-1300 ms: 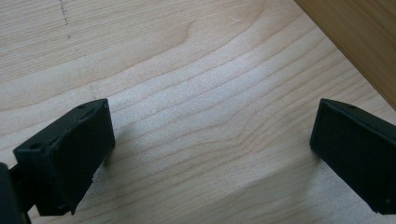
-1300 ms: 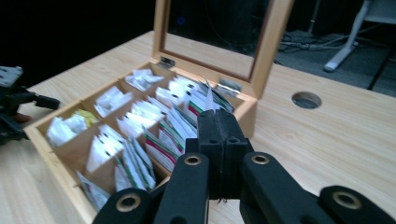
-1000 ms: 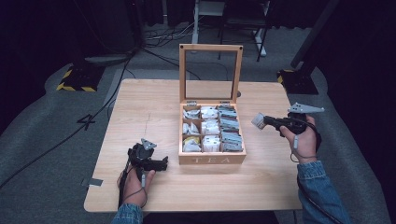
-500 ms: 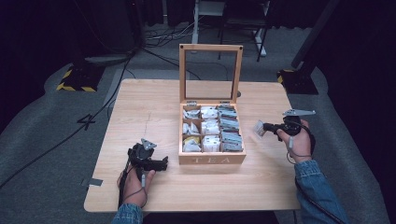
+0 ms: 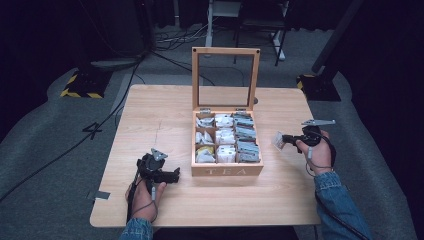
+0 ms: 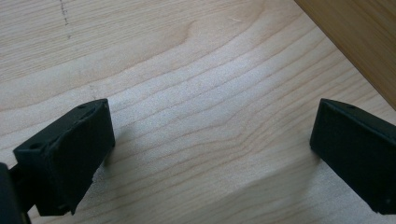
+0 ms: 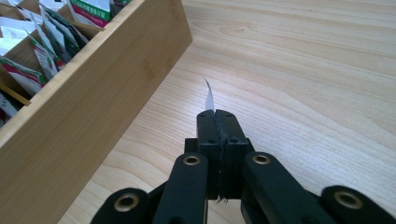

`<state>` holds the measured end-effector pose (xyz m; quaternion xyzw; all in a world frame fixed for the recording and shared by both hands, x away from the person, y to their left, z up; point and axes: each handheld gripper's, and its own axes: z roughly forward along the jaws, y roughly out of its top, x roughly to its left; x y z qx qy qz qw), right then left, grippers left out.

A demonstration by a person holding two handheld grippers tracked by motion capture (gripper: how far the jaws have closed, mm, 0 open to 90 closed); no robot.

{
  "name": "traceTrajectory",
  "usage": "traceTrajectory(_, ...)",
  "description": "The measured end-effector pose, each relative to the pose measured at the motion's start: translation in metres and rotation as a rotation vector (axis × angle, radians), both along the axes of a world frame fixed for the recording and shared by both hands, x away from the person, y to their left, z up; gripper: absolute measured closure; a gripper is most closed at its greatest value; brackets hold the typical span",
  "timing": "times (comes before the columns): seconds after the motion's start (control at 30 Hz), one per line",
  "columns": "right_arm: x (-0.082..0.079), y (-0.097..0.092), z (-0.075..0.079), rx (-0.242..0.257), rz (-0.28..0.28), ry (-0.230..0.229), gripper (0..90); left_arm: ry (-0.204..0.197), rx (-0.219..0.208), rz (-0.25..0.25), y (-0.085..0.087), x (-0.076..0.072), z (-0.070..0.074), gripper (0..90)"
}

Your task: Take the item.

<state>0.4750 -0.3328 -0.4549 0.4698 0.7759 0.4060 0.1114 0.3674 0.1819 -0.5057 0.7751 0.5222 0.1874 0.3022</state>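
— One tea sachet is pinched edge-on in your right tool, jaws fully clamped on it, just right of the tea box and low over the tabletop.

— Which step am I in?

— Carrying it out of the box, I'd judge; next comes setting it flat on bare wood right of the box, then letting go. Keep clear of the box wall.

— And my left tool?

— Jaws wide, nothing between them, resting near the box's near-left corner.

— What changed?

— Your right hand has come down from a second ago, sachet now nearer the wood; your left hasn't moved.
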Motion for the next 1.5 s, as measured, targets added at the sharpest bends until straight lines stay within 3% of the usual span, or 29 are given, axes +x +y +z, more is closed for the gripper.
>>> traceTrajectory(0.33,0.001,-0.003,-0.003,-0.005,-0.018,0.008,85.8,0.000,0.000,0.000,0.000,0.000,0.000,0.2)
traceTrajectory(0.37,0.002,-0.004,-0.003,-0.005,-0.020,0.006,83.6,0.001,0.001,-0.001,0.000,0.000,0.000,0.2)
traceTrajectory(0.4,0.002,-0.004,-0.004,0.007,-0.026,0.003,73.1,0.000,0.000,0.000,0.000,0.000,0.000,0.2)
traceTrajectory(0.43,0.003,-0.005,-0.004,0.014,-0.031,-0.008,68.2,0.000,0.000,0.000,0.000,0.000,0.000,0.2)
traceTrajectory(0.47,0.003,-0.005,-0.004,0.014,-0.031,-0.008,68.2,0.000,0.000,0.000,0.000,0.000,0.000,0.2)
traceTrajectory(0.57,0.004,-0.007,-0.003,0.013,-0.053,-0.096,50.8,0.000,0.000,0.000,0.000,0.000,0.000,0.2)
traceTrajectory(0.8,0.004,-0.011,0.000,0.001,-0.071,-0.144,47.6,0.000,0.000,-0.001,0.000,0.000,0.000,0.2)
traceTrajectory(0.97,0.000,-0.008,0.006,0.016,-0.045,-0.153,47.2,0.000,0.000,0.000,0.000,0.000,0.000,0.2)
traceTrajectory(1.2,-0.015,0.001,0.024,0.062,0.048,-0.168,44.6,0.000,0.000,0.000,0.000,0.000,0.000,0.2)
traceTrajectory(1.23,-0.021,0.003,0.029,0.087,0.074,-0.160,44.2,0.000,0.000,0.000,0.000,0.000,0.000,0.2)
traceTrajectory(1.5,-0.044,0.002,0.039,0.087,0.138,-0.170,43.8,0.000,0.000,0.000,0.000,0.000,0.000,0.2)
